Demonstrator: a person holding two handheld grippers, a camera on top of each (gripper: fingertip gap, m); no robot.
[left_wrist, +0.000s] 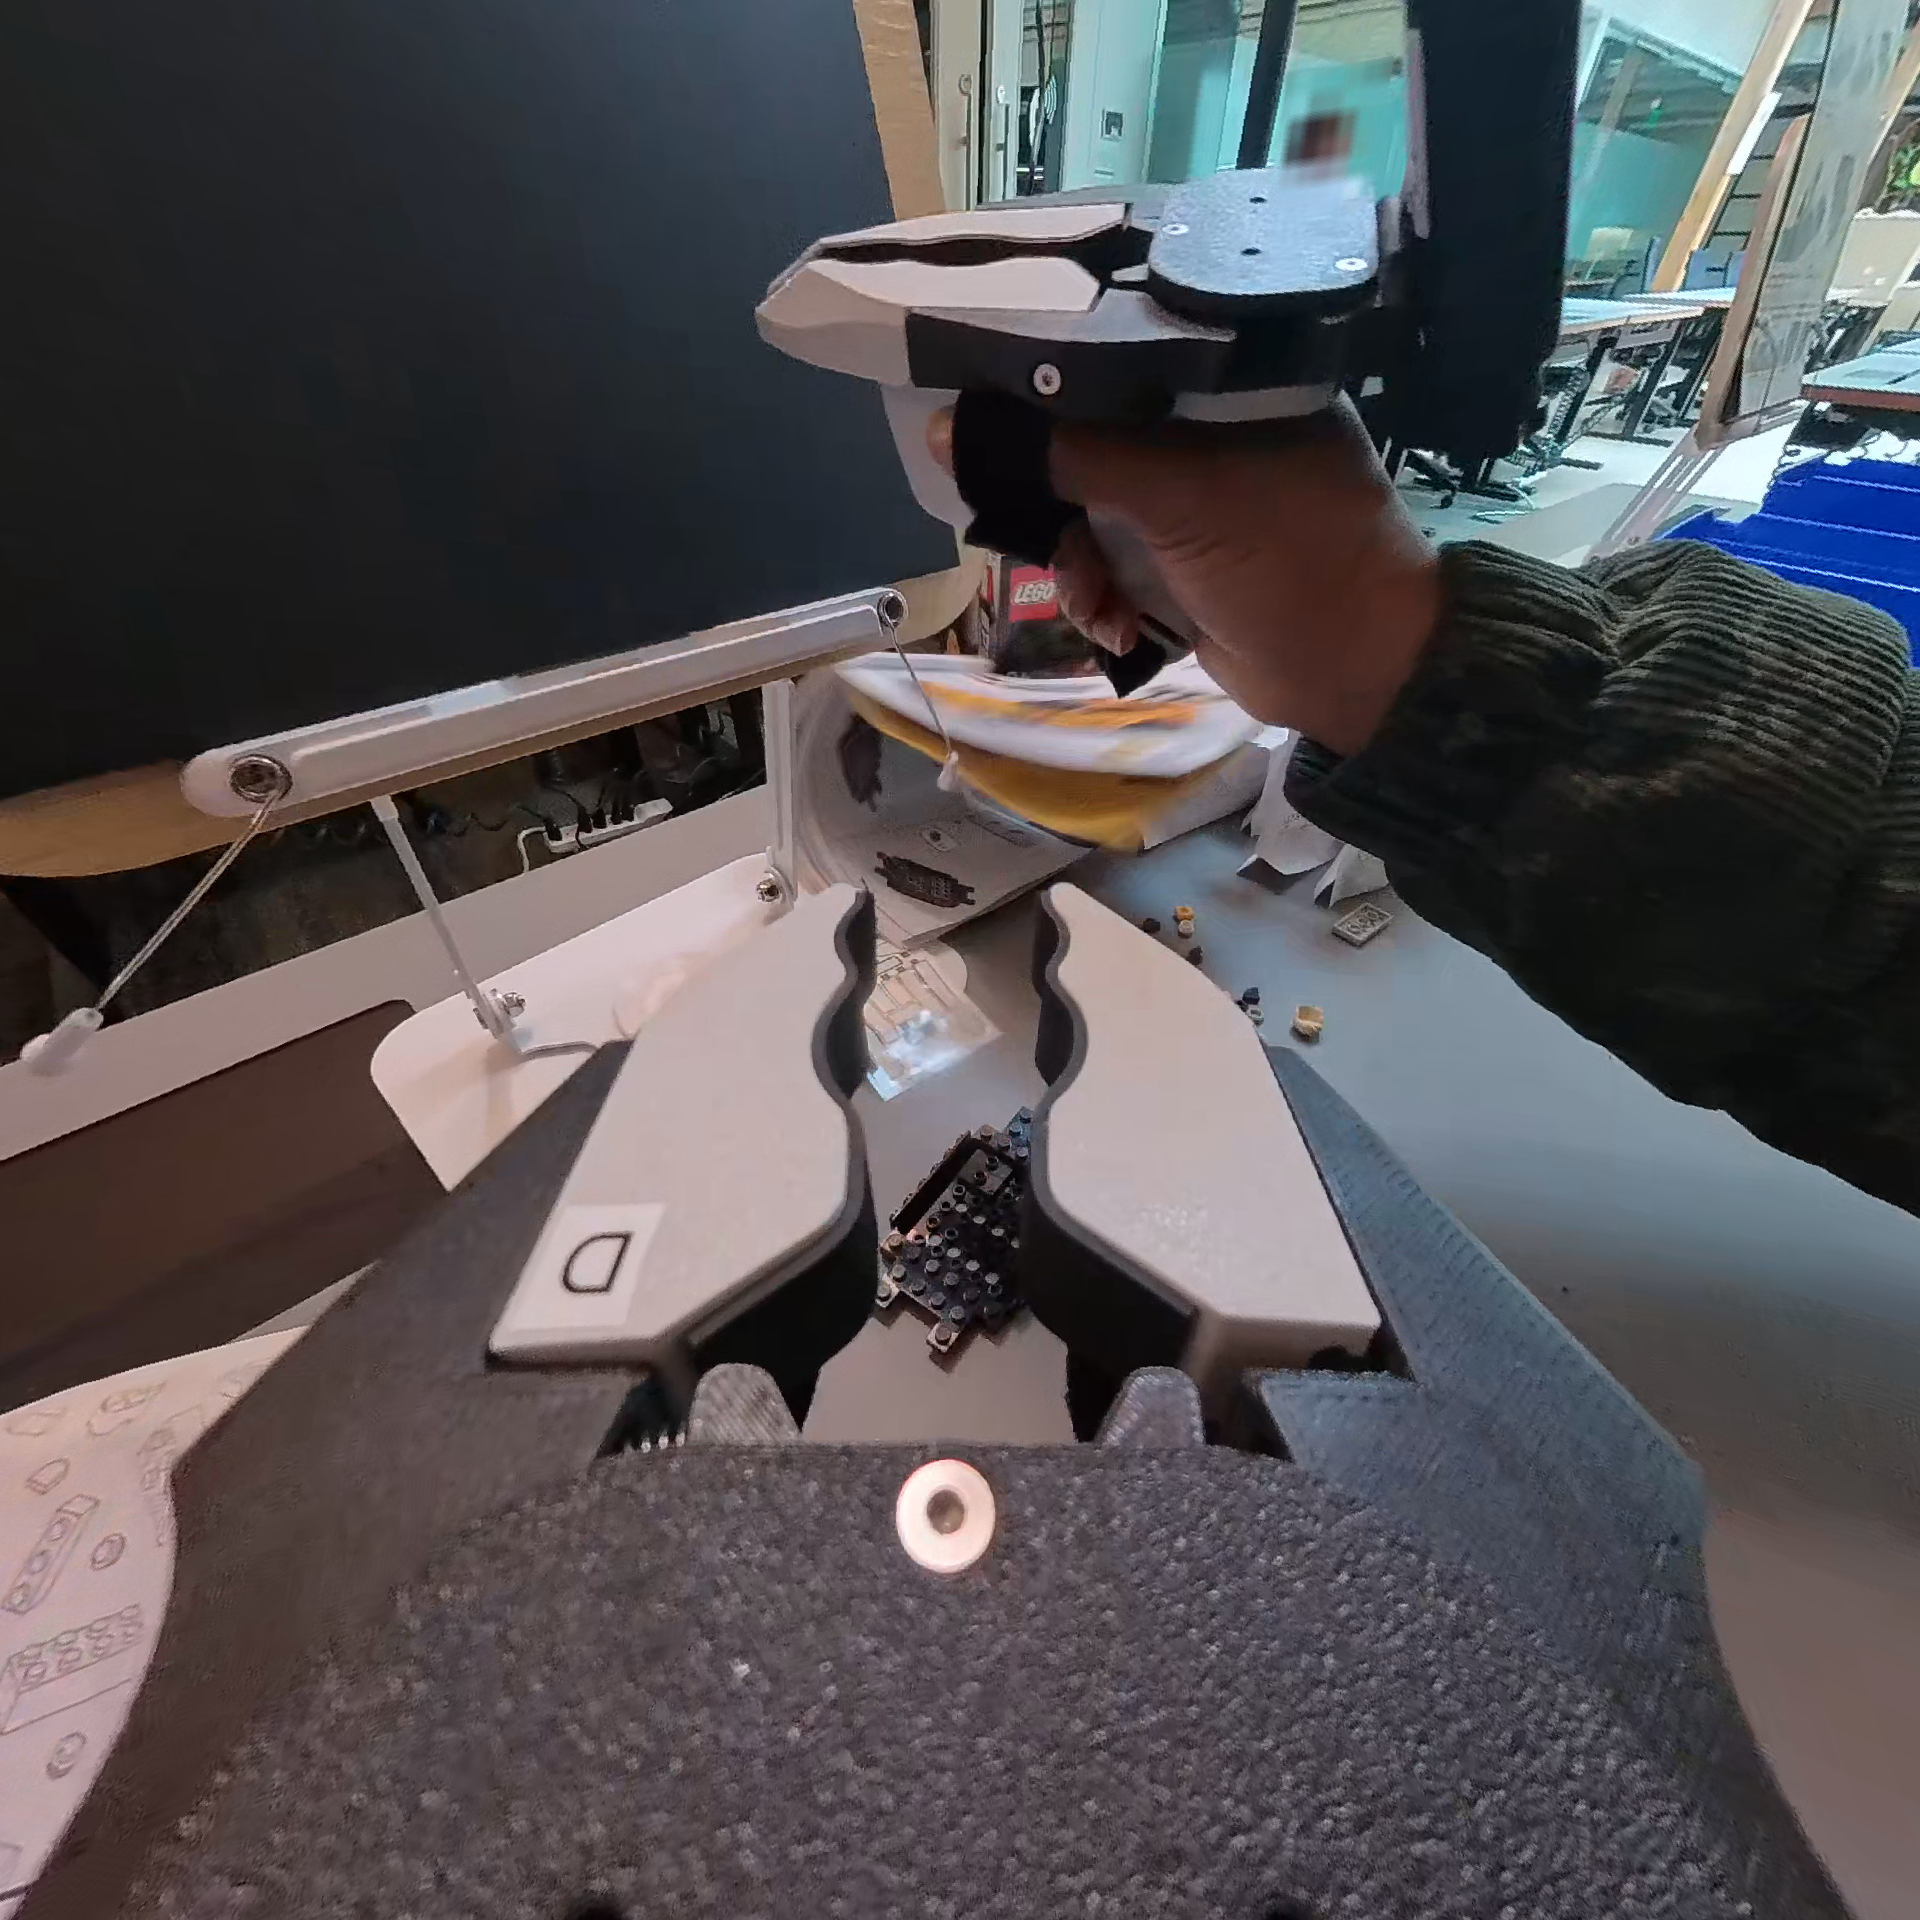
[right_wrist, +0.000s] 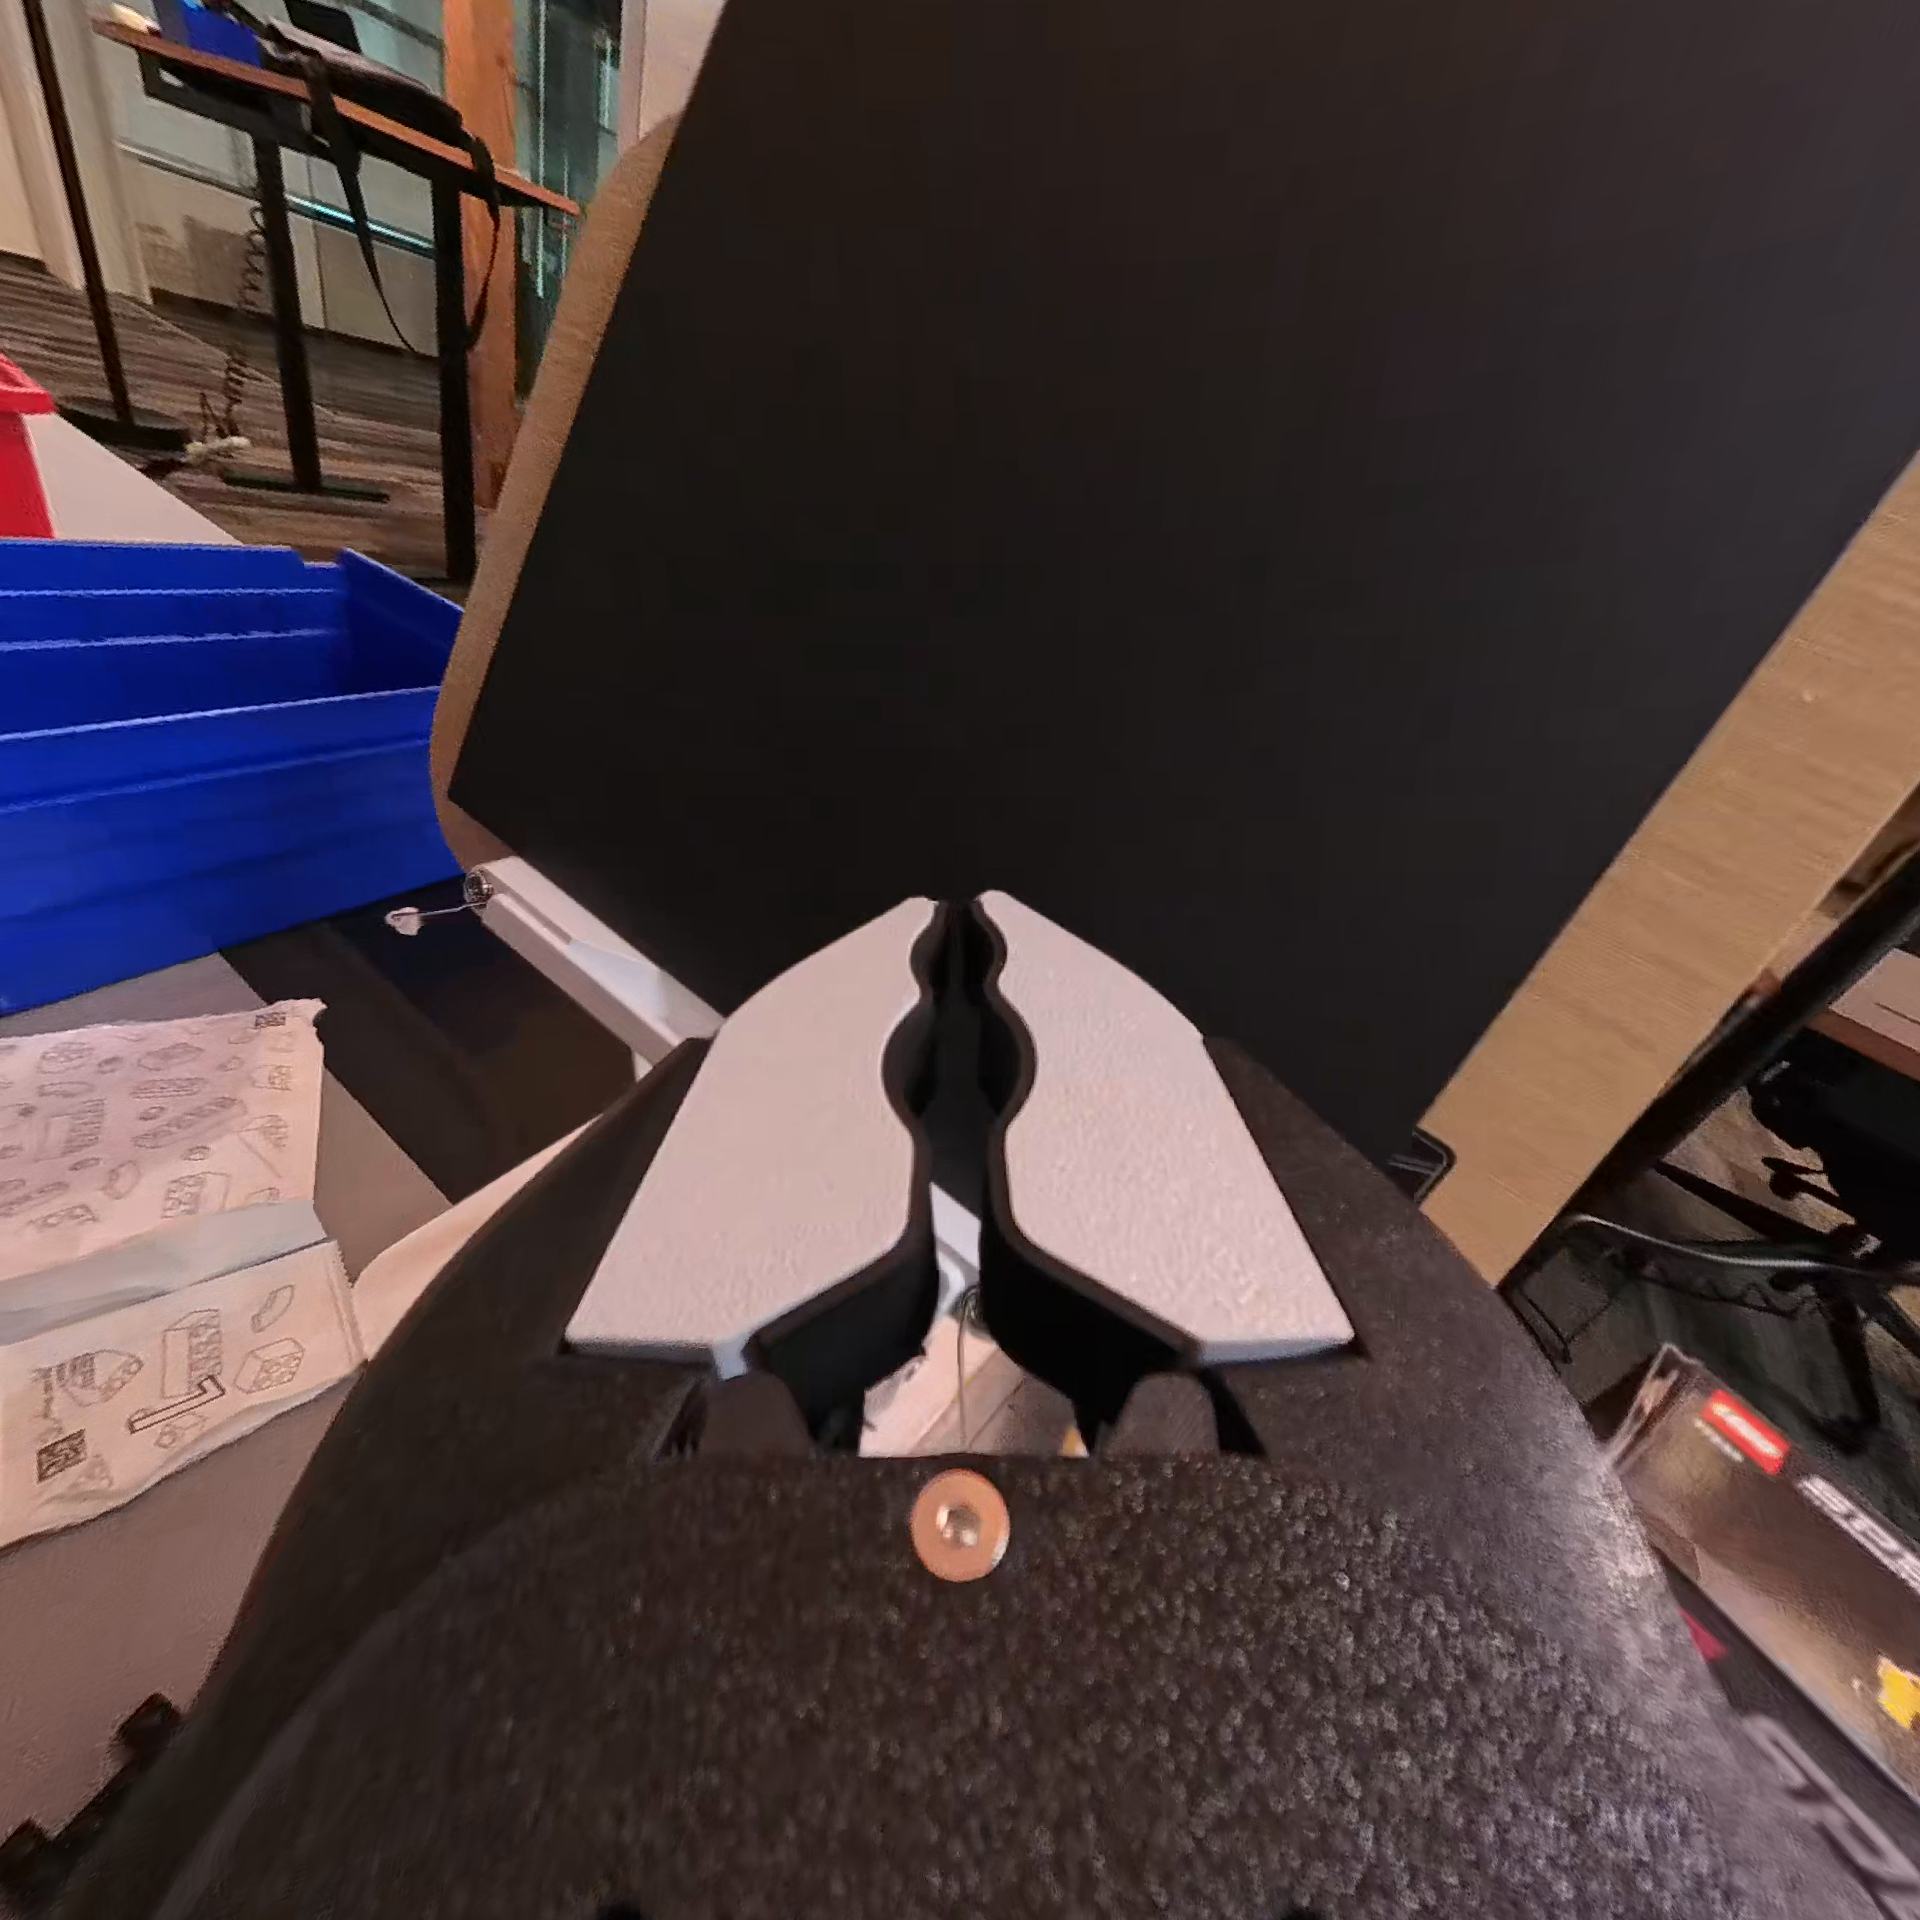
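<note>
Left gripper (left_wrist: 945, 935) jaws apart, empty, over the bench (left_wrist: 1455, 1195); black brick plate (left_wrist: 961, 1242) lies under them. Plate looks light, stiff, thin, studded; I'd pinch its edges. Right gripper (right_wrist: 958, 906) together, empty, raised above booklet (left_wrist: 997, 821) near the back edge.

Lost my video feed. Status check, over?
Left gripper open above black brick plate. Right gripper shut, raised, holding nothing. Open booklet beyond left fingertips.
</note>
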